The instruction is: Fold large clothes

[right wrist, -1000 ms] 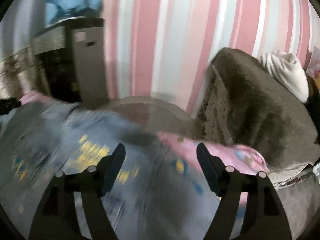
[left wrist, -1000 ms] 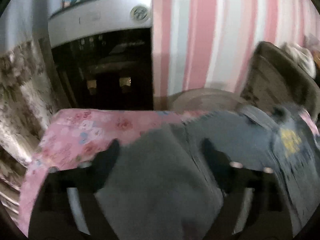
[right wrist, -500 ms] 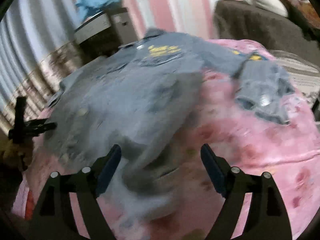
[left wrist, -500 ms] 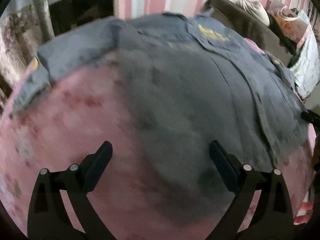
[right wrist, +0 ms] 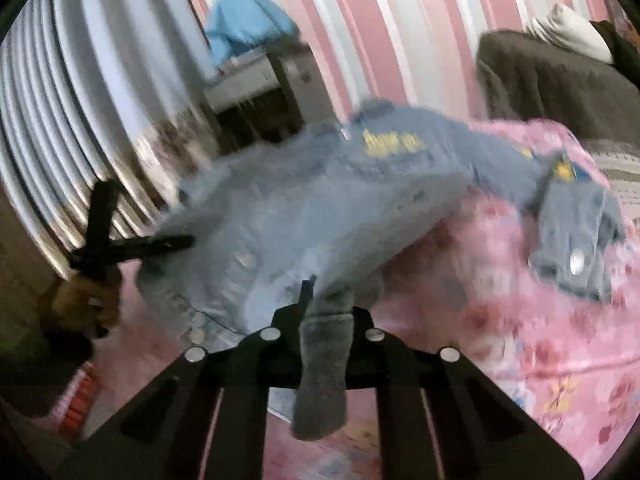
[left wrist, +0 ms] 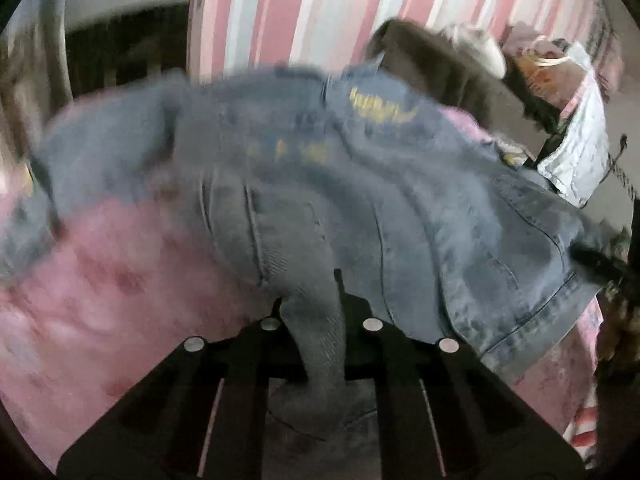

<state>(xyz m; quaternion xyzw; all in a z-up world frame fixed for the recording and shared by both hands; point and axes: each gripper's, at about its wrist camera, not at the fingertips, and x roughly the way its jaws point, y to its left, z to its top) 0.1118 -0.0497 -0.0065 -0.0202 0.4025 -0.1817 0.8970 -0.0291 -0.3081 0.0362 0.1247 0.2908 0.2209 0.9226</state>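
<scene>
1. Two grippers now have hold of the denim jacket (left wrist: 360,184) at its near hem, where half a second ago both stood wide apart above the cloth with nothing between their fingers.
2. Left gripper (left wrist: 310,300): its fingers have drawn in narrow, and a bunched fold of hem runs between them and hangs back toward the camera.
3. Right gripper (right wrist: 326,308): the same change, fingers pinched onto a roll of denim at the other end of the hem; in this view the left gripper shows at the far left edge of the jacket, black, with the cloth pulled toward it.
4. Between the two grips the hem is lifted off the pink floral bed cover (right wrist: 520,320), while the collar end with its yellow lettering (right wrist: 390,142) lies further off on the bed, toward the striped wall (left wrist: 280,12).
5. One sleeve (right wrist: 576,236) lies spread to the right on the cover, its cuff button showing; it is not yet folded in.
6. Meaning for the task, as I judge it: the grasp stage is done and the first fold can start, likely carrying the hem over toward the collar.
7. Motion blur is heavy in both views, so how deeply each gripper bites the cloth cannot be told.
</scene>
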